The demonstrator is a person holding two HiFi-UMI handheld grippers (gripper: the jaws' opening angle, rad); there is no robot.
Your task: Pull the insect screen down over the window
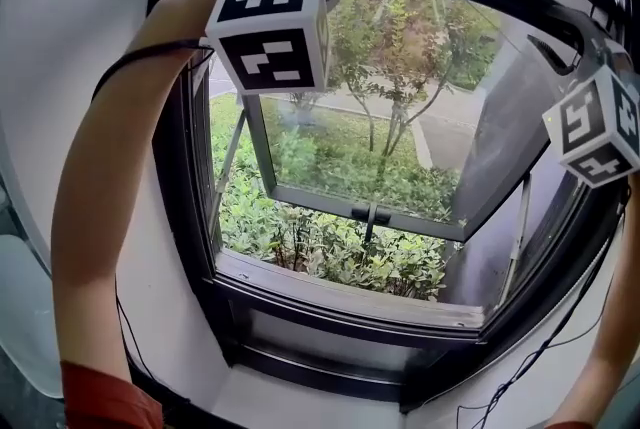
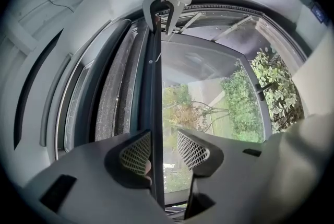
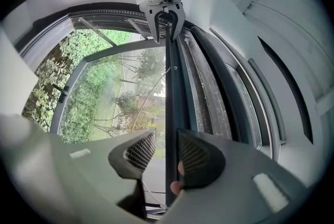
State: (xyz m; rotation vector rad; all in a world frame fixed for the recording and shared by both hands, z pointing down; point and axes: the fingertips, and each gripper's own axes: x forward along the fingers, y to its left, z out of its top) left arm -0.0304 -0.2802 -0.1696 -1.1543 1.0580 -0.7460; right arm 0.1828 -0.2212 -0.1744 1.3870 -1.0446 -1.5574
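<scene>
Wide-jawed left gripper (image 2: 164, 151) and right gripper (image 3: 168, 154) loosely straddle the centre-frame slim dark metal screen bar (image 2: 155, 87); we fear uneven pulling jams it.

Daylit white wall (image 1: 60, 17) around a dark-framed open window (image 1: 360, 147), green shrubs (image 1: 330, 252) outside

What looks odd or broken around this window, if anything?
Nothing stands out. The window sash is swung open outward with no visible damage. Near the top of the opening, the screen bar runs straight between the open jaws of the left hand-held gripper and the right hand-held gripper.
</scene>
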